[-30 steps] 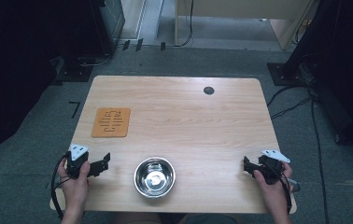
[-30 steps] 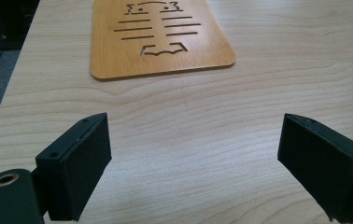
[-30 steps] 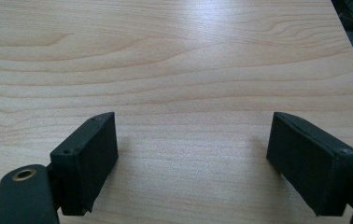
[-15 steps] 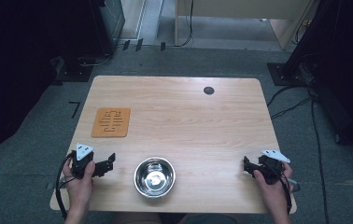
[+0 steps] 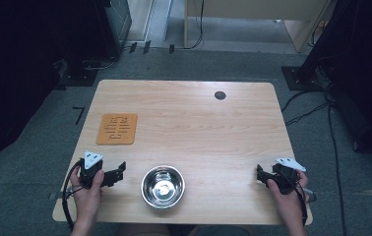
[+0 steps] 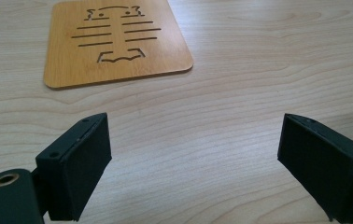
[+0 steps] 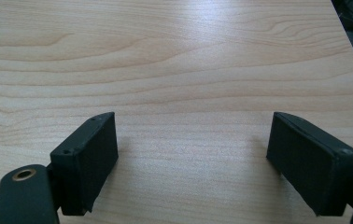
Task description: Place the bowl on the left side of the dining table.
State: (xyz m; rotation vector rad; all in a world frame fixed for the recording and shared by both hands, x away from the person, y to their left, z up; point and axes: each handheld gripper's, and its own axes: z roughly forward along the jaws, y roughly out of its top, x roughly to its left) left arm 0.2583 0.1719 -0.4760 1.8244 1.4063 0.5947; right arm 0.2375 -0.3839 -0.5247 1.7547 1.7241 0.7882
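A steel bowl (image 5: 163,186) stands empty near the table's front edge, between my two grippers. My left gripper (image 5: 120,172) rests low on the wood just left of the bowl, jaws wide apart and pointing at it, nothing between them. In the left gripper view the same gripper (image 6: 193,158) stands open over bare wood, with an orange wooden trivet (image 6: 114,42) beyond it. My right gripper (image 5: 260,173) sits at the front right, pointing left, well apart from the bowl. The right gripper view has this gripper (image 7: 191,158) open over bare wood.
The orange trivet (image 5: 117,129) lies flat at the table's left side, behind my left hand. A dark round grommet (image 5: 220,95) is set in the tabletop (image 5: 199,128) at the back right. Cables and dark equipment stand on the floor around the table.
My left gripper has slid a little to the right, closer to the bowl. The right gripper and the bowl have stayed put.
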